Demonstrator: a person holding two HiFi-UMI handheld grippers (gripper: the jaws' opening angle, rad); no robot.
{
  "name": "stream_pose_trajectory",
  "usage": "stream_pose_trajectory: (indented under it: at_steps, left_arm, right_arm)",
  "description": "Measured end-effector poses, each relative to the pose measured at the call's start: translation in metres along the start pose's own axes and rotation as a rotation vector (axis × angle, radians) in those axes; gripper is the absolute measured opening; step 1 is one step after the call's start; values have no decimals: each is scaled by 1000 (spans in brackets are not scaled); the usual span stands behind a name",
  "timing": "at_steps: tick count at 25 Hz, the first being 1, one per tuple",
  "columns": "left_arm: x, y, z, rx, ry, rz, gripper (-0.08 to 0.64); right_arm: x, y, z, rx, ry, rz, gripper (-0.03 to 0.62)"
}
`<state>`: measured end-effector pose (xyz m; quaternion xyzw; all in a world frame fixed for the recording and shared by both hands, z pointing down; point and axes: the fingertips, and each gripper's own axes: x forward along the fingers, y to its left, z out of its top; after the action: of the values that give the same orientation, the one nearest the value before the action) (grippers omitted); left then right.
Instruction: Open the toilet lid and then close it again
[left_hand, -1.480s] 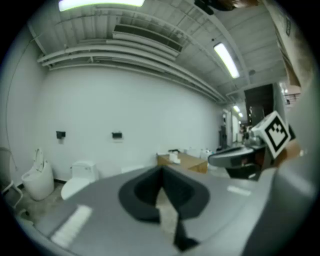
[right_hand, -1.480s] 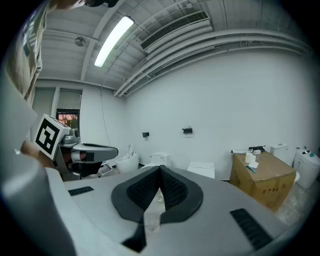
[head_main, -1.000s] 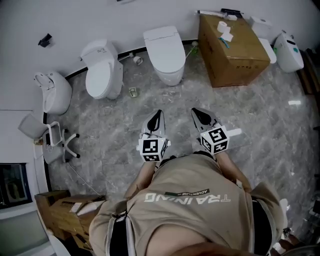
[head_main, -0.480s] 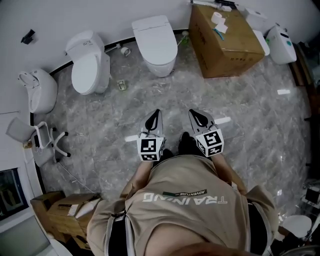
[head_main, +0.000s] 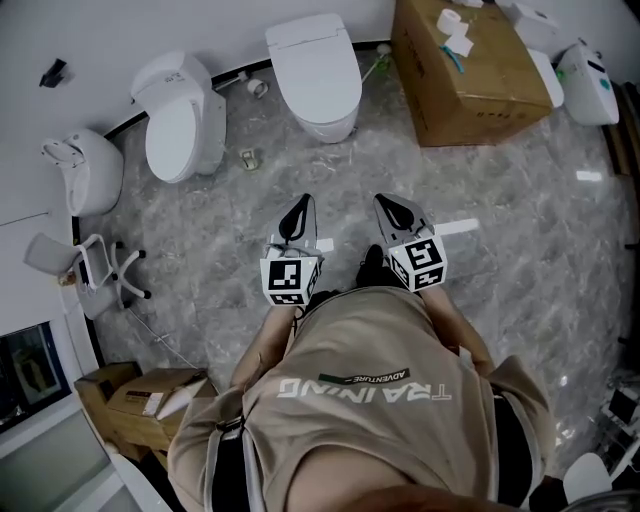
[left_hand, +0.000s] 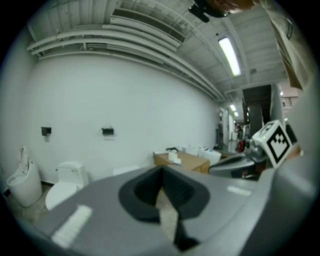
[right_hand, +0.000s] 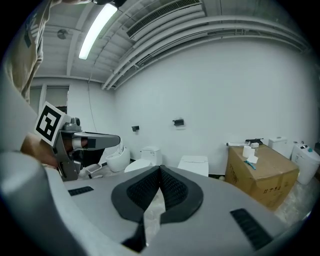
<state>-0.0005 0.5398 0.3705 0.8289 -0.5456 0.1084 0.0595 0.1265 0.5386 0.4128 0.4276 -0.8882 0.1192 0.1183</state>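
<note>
We hold the left hand-held gripper (head_main: 297, 213) and the right hand-held gripper (head_main: 393, 212) closed and empty; the white square-lidded toilet (head_main: 312, 70) lies at twelve o'clock, nearer the left.

You've two grippers (head_main: 298, 212) (head_main: 395, 212); two closed toilets — a square toilet (head_main: 312, 70), a rounded toilet (head_main: 180, 125); one large cardboard box (head_main: 480, 90) — two white rolls (head_main: 447, 20) (head_main: 462, 43) on it; one chair (head_main: 52, 254).

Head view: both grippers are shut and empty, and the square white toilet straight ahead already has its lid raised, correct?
Not the lid. In the head view the lid of the square white toilet lies down, closed. The left gripper and right gripper are shut and empty, as you said.
</note>
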Motion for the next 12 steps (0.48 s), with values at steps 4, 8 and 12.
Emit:
stream_pose_trajectory:
  at_steps: [4,8,12]
  left_arm:
    - [35,-6,-5,-14,28,16,3]
    - [68,-14,2,47,27,25,3]
    - [80,-12,-2,40,60,43,3]
  right_arm:
    - [16,-33,-4,23,9,20,14]
    - [35,-61,-6,-30,33,54,14]
    - [47,-71,1,-44,27,85,14]
